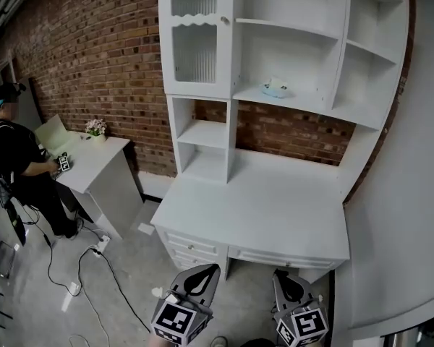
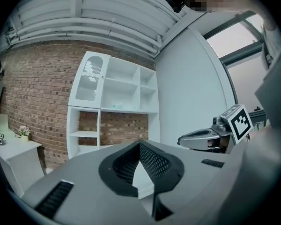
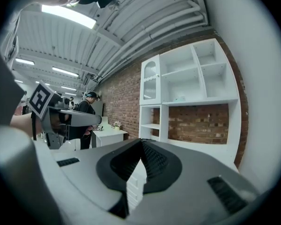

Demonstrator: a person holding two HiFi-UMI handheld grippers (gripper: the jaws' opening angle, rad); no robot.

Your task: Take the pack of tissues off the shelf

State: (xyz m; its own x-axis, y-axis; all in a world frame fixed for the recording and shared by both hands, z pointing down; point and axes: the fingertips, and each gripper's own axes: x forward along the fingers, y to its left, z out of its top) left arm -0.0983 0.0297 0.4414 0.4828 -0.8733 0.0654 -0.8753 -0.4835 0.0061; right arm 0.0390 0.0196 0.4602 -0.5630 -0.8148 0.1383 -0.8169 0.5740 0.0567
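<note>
The pack of tissues (image 1: 275,88) is a small pale blue-and-white bundle lying on the middle shelf of the white hutch (image 1: 325,110) above the desk (image 1: 267,208). It also shows far off as the pack (image 2: 116,106) in the left gripper view and the pack (image 3: 180,99) in the right gripper view. My left gripper (image 1: 202,277) and right gripper (image 1: 288,284) hang low in front of the desk's drawers, well short of the shelf. Both are shut with nothing between the jaws, left gripper (image 2: 139,143), right gripper (image 3: 141,142).
A ribbed glass cabinet door (image 1: 195,49) fills the hutch's upper left. A white wall (image 1: 405,215) stands close on the right. To the left, a person (image 1: 14,157) stands at a second white desk (image 1: 94,161) with a flower pot (image 1: 96,127). Cables (image 1: 94,251) lie on the floor.
</note>
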